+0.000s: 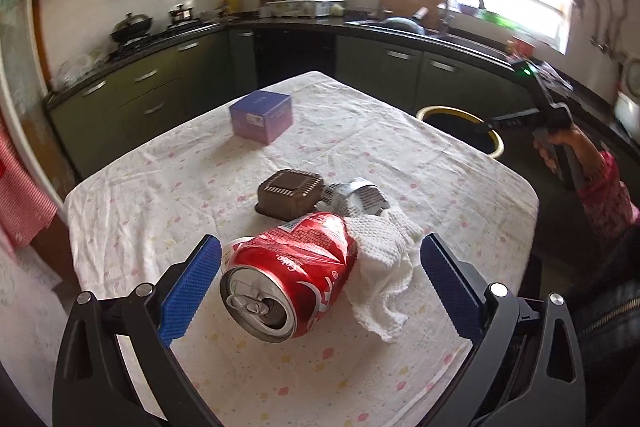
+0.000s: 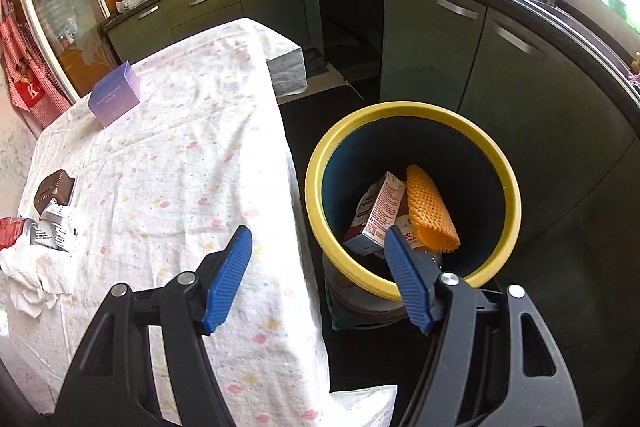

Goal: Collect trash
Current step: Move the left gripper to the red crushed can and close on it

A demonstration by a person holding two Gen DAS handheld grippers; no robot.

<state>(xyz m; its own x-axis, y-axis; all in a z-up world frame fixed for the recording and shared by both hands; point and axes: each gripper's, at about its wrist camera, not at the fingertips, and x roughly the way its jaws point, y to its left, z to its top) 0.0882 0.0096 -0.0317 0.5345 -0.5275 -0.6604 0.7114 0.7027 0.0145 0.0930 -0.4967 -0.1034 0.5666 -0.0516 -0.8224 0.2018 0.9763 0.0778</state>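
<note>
A crushed red cola can (image 1: 294, 273) lies on its side on the cloth-covered table (image 1: 200, 167), its top toward me. My left gripper (image 1: 320, 259) is open, its blue pads spread on either side of the can without touching it. A white paper towel (image 1: 384, 267) lies against the can, with a crumpled silver wrapper (image 1: 354, 197) and a brown plastic tray (image 1: 290, 193) behind. My right gripper (image 2: 318, 241) is open and empty above the table's edge and the yellow-rimmed bin (image 2: 412, 111). A carton (image 2: 380, 211) and orange foam netting (image 2: 430, 211) lie in the bin.
A purple box (image 1: 262, 117) stands at the far side of the table. Green cabinets (image 2: 432, 39) and a dark counter run behind the bin. A hand in a pink sleeve (image 1: 596, 183) holds the right gripper at the right edge of the left wrist view.
</note>
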